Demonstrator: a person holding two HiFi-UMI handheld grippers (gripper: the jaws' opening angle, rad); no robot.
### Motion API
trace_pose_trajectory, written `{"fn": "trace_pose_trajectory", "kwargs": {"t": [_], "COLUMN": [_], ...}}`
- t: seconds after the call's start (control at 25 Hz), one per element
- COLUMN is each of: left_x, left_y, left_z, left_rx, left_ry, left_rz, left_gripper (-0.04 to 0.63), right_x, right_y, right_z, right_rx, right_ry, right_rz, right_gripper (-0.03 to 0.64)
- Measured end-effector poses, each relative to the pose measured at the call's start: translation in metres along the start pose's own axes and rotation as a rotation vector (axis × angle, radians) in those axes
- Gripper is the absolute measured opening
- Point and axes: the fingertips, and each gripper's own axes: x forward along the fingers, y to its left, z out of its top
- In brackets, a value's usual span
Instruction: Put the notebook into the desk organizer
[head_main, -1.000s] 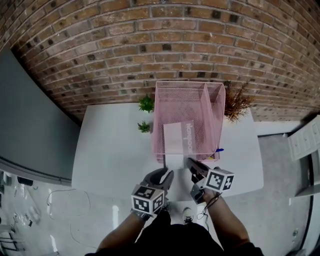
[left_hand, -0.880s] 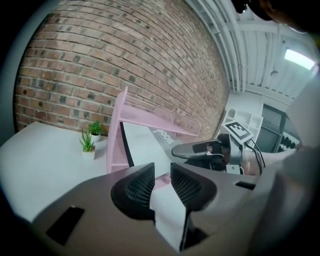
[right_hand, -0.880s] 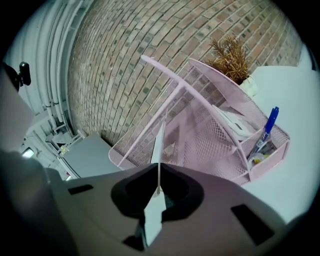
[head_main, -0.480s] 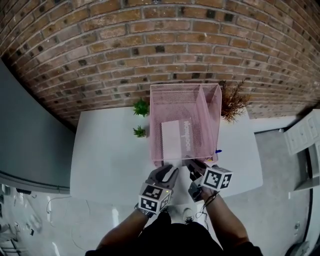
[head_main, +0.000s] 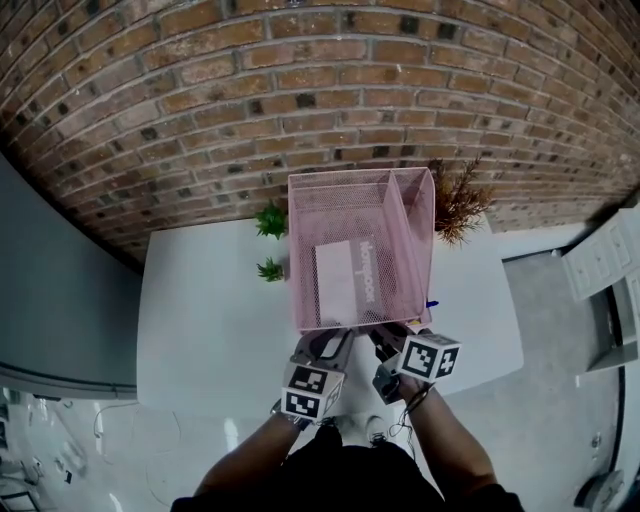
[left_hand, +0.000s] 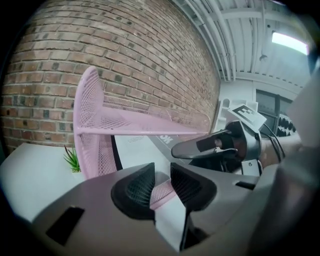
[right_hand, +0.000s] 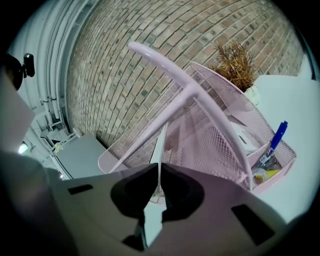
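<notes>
Right gripper (right_hand: 159, 187) jaws are easing open, the notebook's thin edge between the pads. Left gripper (left_hand: 161, 182) is narrow and looks pinched on pink mesh of the front wall of the desk organizer (head_main: 300, 250), which stands on the white table (head_main: 210, 300). Notebook (head_main: 345, 283) overhung the front rim a second ago and now sits inside the large compartment, so placement looks basically done and release is starting. The notebook's near end is hidden behind both grippers in the head view, so I can't confirm it clears the rim. Blue pen (right_hand: 274, 142) is in the small side tray, partly buried.
</notes>
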Motion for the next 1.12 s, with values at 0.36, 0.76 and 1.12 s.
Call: {"fn": "trace_pose_trajectory", "kwargs": {"t": [0.36,0.76,1.12], "left_x": [0.006,0.007,0.009], "left_y": [0.009,0.011,0.013], "left_z": [-0.004,-0.004,-0.005], "left_rx": [-0.028,0.008,0.011], "left_ry": [0.011,-0.001,0.003], "left_rz": [0.022,0.055,0.089], "left_gripper": [0.076,0.054,0.054], "right_x": [0.004,-0.001,-0.023], "right_y": [0.005,0.003,-0.008], "right_z": [-0.003,-0.006,-0.004], "right_rx": [-0.091,-0.189,-0.222], "right_ry": [0.040,0.092,0.088], "right_rz": [-0.010,-0.046,-0.093], "right_gripper": [0.052,0.123,0.135]}}
